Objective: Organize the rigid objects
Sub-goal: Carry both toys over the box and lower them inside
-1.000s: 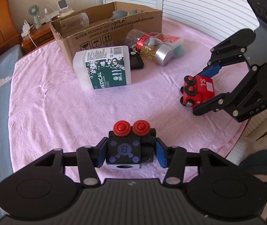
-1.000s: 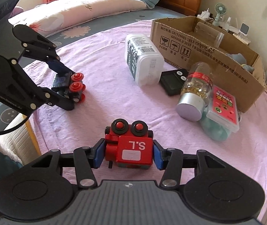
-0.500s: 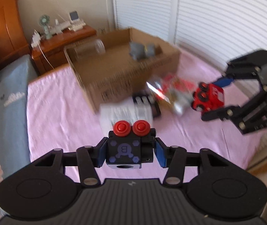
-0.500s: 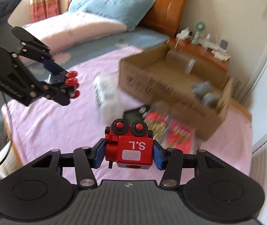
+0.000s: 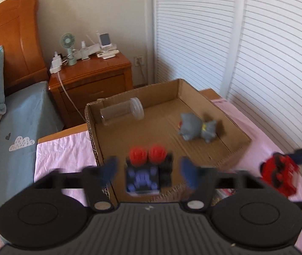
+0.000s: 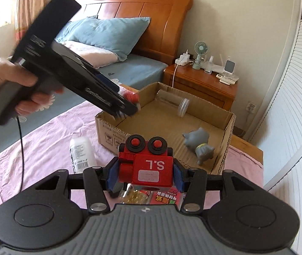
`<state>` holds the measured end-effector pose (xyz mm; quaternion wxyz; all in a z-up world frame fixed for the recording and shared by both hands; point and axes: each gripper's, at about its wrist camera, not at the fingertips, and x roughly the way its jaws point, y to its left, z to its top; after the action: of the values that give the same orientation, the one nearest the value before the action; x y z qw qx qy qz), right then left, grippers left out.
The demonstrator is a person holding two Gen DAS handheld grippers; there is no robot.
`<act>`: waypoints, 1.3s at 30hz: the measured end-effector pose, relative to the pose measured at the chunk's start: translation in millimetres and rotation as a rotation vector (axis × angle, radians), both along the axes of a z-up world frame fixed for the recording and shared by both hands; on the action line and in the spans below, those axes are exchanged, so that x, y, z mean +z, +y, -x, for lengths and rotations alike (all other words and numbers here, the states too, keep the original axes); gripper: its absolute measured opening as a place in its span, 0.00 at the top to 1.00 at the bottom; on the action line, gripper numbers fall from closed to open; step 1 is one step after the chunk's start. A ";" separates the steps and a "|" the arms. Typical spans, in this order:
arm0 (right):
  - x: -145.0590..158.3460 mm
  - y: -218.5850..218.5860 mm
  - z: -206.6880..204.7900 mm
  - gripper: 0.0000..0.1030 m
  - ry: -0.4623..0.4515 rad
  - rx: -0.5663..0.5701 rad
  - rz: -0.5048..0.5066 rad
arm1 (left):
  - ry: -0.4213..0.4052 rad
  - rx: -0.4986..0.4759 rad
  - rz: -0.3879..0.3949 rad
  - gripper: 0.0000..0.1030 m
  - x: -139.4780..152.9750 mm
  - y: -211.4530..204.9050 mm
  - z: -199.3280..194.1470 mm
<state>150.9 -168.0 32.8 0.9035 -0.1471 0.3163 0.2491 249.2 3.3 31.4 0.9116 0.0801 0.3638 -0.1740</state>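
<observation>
On my left, my left gripper [image 5: 147,173] is out over the near left corner of the open brown cardboard box [image 5: 239,128], and its jaws are opening: the blue pads [image 5: 108,171] stand clear on both sides of the blurred black toy block with two red round knobs and a purple-patterned face [image 5: 143,174], which sits in the gap between them with nothing pressing on it. From my right wrist camera I see that same gripper [image 6: 129,106] seen side-on, my hand [image 6: 13,78] wrapped round its black handle, its tip over the box's left rim with the red knobs [image 6: 130,96] showing at the end. Inside the box, a clear plastic jar with a screw lid [image 5: 122,111] lies on its side against the far left wall, and a grey rubbery animal figure [image 5: 197,128] lies toward the right side of the floor. Further right, my right gripper [image 6: 145,171] is closed tight on the red toy train car marked "S.L" with two black-and-red wheels on top [image 6: 148,165], held in the air just short of the box's near wall. Beneath it on the pink cloth [image 6: 51,140] lie a white bottle with a barcode label [image 6: 80,153], a jar of yellow beads [image 6: 135,195] and a red printed packet [image 6: 167,196].
</observation>
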 end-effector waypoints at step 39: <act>-12.4 85.7 -182.4 0.37 0.176 -0.151 -0.039 | -0.080 0.250 0.042 0.01 -8.6 49.0 141.1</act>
<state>333.3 -82.3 20.4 0.8911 -0.0827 0.3997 0.1983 108.1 52.2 22.8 0.9414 0.0222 0.3305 -0.0634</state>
